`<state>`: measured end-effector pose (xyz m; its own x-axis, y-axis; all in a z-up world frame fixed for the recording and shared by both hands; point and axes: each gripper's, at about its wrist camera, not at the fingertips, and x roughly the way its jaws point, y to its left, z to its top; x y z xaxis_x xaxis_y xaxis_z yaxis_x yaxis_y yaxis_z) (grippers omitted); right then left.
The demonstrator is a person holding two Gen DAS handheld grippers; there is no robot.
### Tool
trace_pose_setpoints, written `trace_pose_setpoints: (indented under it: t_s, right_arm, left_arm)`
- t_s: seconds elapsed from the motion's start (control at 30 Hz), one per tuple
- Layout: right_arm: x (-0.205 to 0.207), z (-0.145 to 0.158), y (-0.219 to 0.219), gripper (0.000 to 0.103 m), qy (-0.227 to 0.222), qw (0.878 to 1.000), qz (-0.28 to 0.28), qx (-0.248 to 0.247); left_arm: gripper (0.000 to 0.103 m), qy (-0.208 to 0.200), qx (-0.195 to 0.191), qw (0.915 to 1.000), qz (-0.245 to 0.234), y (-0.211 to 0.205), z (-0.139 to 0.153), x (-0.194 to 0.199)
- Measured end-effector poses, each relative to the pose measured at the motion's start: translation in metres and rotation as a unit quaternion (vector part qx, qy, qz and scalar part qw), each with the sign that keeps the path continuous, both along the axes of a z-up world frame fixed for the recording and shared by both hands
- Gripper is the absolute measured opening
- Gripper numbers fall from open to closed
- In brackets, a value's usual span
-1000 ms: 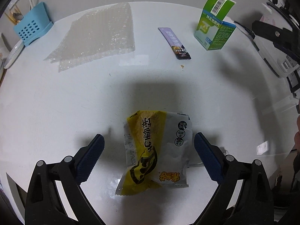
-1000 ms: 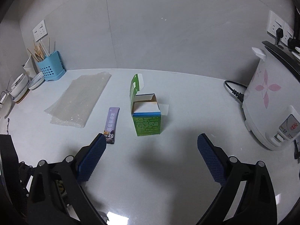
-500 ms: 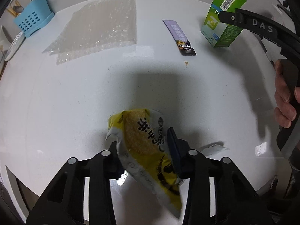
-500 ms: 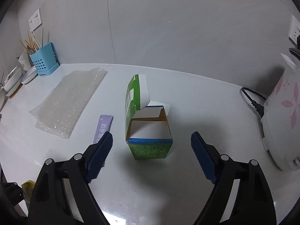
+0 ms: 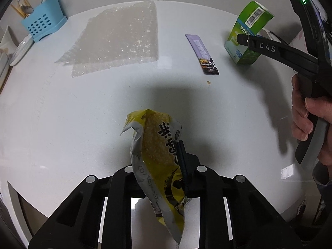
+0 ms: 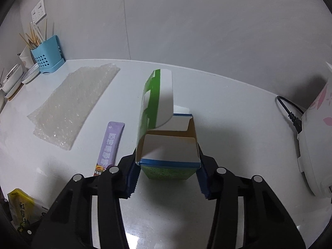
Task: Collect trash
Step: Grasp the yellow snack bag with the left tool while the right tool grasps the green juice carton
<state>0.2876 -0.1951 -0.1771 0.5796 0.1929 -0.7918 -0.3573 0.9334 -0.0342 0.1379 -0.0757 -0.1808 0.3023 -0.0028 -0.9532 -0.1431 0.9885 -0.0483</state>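
Note:
A yellow and grey snack wrapper (image 5: 153, 137) stands crumpled between the pads of my left gripper (image 5: 158, 161). Its jaws are closing and pinch the wrapper's lower half. The same wrapper (image 6: 20, 209) shows at the bottom left of the right wrist view. A green box (image 6: 166, 145) with its lid flap up stands on the white table (image 5: 62, 114). My right gripper (image 6: 167, 176) straddles it. Its jaws are closing and the blue pads meet the box's two sides. In the left wrist view a hand (image 5: 303, 114) holds that gripper at the green box (image 5: 247, 27).
A purple sachet (image 5: 204, 56) lies flat left of the box, and a sheet of bubble wrap (image 5: 118, 39) lies further left. A blue utensil holder (image 6: 47, 56) and dishes stand at the far left by the wall. A white rice cooker (image 6: 315, 141) with its cord (image 6: 290, 114) stands on the right.
My left jaws went from wide open around the flat wrapper to pinching it, and it now stands crumpled. My right gripper came down to the green box and narrowed around it.

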Motion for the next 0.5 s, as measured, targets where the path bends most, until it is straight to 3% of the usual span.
trace_pose_setpoints:
  t_s: [0.5]
  right_arm:
    - [-0.034, 0.029, -0.01, 0.045, -0.021, 1.0, -0.01, 0.003]
  left_arm:
    - [0.022, -0.04, -0.006, 0.9992, -0.001, 0.007, 0.026, -0.011]
